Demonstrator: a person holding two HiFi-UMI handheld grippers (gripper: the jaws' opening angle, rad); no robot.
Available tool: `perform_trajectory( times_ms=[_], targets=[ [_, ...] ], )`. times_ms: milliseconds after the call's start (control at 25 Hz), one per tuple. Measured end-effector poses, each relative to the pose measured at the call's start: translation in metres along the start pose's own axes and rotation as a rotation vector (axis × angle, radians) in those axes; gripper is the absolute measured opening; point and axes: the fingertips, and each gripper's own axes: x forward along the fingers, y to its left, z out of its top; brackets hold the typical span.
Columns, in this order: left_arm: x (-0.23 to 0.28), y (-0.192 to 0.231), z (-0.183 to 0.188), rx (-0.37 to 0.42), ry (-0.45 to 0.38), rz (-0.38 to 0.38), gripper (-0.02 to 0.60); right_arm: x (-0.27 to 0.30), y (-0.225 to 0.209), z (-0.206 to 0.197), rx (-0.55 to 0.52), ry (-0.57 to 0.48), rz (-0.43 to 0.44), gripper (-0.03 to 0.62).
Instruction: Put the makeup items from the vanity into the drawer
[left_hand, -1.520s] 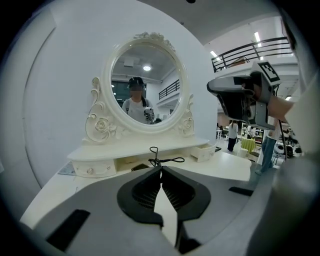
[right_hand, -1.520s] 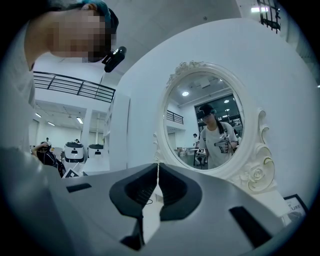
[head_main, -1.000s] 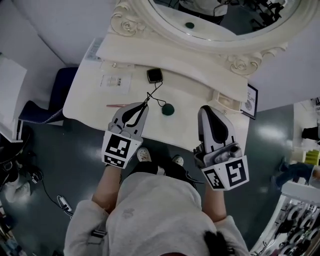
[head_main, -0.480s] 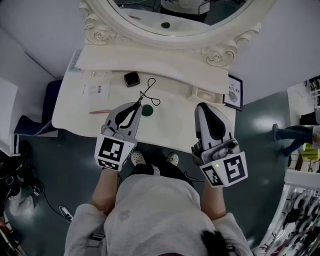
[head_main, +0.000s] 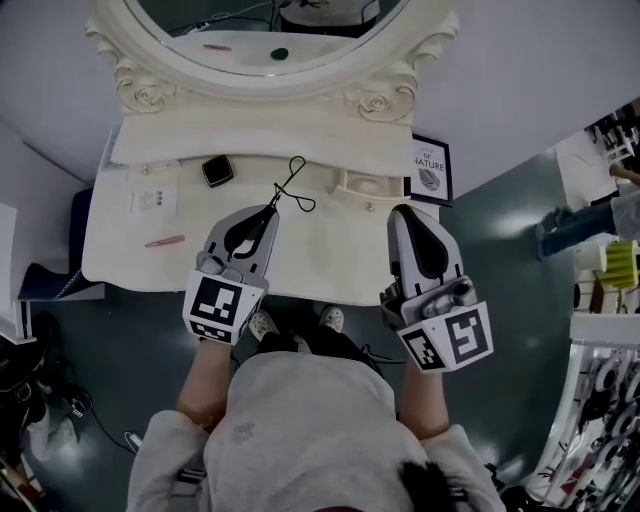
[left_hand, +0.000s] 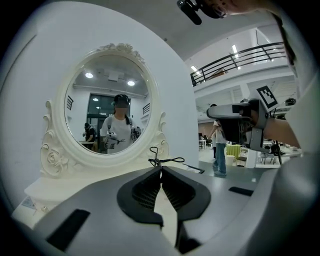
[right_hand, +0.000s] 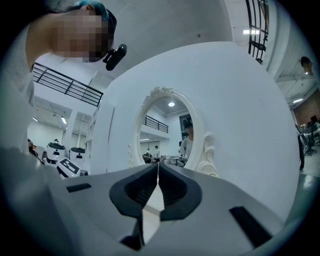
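Observation:
My left gripper (head_main: 272, 209) is shut on a black wire eyelash curler (head_main: 291, 184), held above the white vanity top (head_main: 330, 250); its loops stick out past the closed tips (left_hand: 160, 161). A small drawer (head_main: 366, 183) stands open in the vanity's raised shelf, to the right of the curler. A black compact (head_main: 216, 170) and a pink stick (head_main: 165, 241) lie on the left of the top. My right gripper (head_main: 405, 213) is shut and holds nothing; it hovers over the right part of the top, just below the drawer.
An oval mirror (head_main: 270, 40) in a carved white frame rises at the back. A white card (head_main: 152, 198) lies at the far left. A framed sign (head_main: 430, 170) stands on the floor by the vanity's right end. Grey floor surrounds the vanity.
The left gripper has carried the curler to the right, away from the compact and toward the open drawer. A green round item seen earlier on the top no longer shows.

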Motion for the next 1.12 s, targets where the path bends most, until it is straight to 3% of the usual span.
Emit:
perform_trajectory(
  times_ms=[480, 760, 1120],
  targets=[
    [0.057, -0.052, 0.001, 0.026, 0.046, -0.128, 0.023, -0.031, -0.056, 0.006, 0.004, -0.015, -0.084, 0.023],
    [0.089, -0.081, -0.013, 0.011, 0.112, -0.195, 0.023, -0.049, -0.087, 0.004, 0.008, -0.013, -0.134, 0.023],
    [0.126, -0.111, -0.036, 0.059, 0.226, -0.267, 0.023, -0.066, -0.122, 0.003, 0.015, -0.014, -0.168, 0.023]
  ],
)
